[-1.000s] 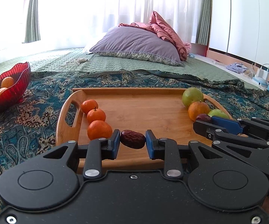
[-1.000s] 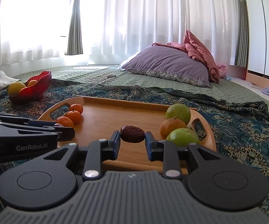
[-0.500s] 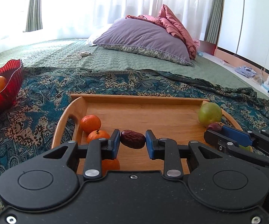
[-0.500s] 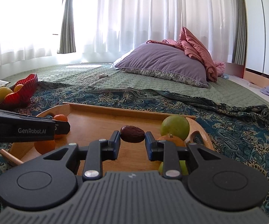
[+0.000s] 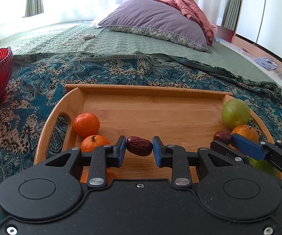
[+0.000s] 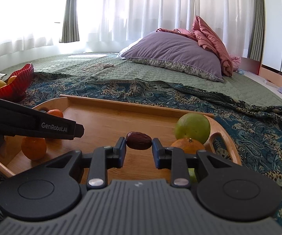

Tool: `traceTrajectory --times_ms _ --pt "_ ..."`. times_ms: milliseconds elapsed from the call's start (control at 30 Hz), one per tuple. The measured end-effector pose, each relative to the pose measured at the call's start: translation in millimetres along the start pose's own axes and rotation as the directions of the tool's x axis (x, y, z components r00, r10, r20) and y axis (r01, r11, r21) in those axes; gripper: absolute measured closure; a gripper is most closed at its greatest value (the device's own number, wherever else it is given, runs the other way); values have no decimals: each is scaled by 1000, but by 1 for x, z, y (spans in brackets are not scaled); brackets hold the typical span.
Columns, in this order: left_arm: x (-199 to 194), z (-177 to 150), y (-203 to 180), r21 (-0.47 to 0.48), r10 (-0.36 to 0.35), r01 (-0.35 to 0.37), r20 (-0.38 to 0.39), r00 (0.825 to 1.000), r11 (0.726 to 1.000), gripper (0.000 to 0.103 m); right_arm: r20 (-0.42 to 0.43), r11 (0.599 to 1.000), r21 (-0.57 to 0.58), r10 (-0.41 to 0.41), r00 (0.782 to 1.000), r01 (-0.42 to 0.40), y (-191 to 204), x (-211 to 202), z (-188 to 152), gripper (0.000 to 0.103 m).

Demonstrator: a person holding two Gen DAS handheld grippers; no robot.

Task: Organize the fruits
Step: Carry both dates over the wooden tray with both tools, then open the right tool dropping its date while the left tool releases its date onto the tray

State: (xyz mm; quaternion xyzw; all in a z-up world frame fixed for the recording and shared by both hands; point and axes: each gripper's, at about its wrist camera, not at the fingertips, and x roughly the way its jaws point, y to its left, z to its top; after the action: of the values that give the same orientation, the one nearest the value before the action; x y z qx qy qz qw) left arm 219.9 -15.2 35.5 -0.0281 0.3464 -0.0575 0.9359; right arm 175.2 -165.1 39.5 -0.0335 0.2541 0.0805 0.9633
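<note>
My left gripper (image 5: 139, 145) is shut on a wrinkled brown date (image 5: 139, 145), held over the near part of a wooden tray (image 5: 148, 92). My right gripper (image 6: 139, 140) is shut on a second brown date (image 6: 139, 140) over the same tray (image 6: 121, 102). Small oranges (image 5: 86, 124) lie along the tray's left side. A green fruit (image 5: 235, 113) and an orange (image 5: 245, 132) sit at its right side. In the left wrist view the right gripper (image 5: 227, 138) shows at the right with its date (image 5: 222, 137). The left gripper's arm (image 6: 43, 126) crosses the right wrist view.
The tray rests on a teal patterned cloth (image 5: 121, 68) over a green quilt (image 5: 111, 39). A red bowl (image 6: 17, 84) with yellow and orange fruit stands at the far left. A purple pillow (image 6: 176, 52) and pink bedding lie behind. A cord (image 5: 78, 38) lies on the quilt.
Both grippers have moved forward over the tray with their dates still held. The tray's fruits now appear closer and lower in both views, and the red bowl has slid to the left edge.
</note>
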Motion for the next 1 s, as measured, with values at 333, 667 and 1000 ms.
traceTrajectory --times_ms 333,667,1000 --pt "13 2 -5 26 23 -22 -11 1000 999 75 -21 1000 -7 2 1000 -2 4 11 -2 70" --pt "20 4 -1 7 26 -25 -14 1000 1000 75 -31 1000 -17 -8 999 7 6 20 -2 70" --pt "22 5 -2 13 24 -24 -10 1000 1000 75 -37 1000 -16 -9 999 8 7 24 -2 70"
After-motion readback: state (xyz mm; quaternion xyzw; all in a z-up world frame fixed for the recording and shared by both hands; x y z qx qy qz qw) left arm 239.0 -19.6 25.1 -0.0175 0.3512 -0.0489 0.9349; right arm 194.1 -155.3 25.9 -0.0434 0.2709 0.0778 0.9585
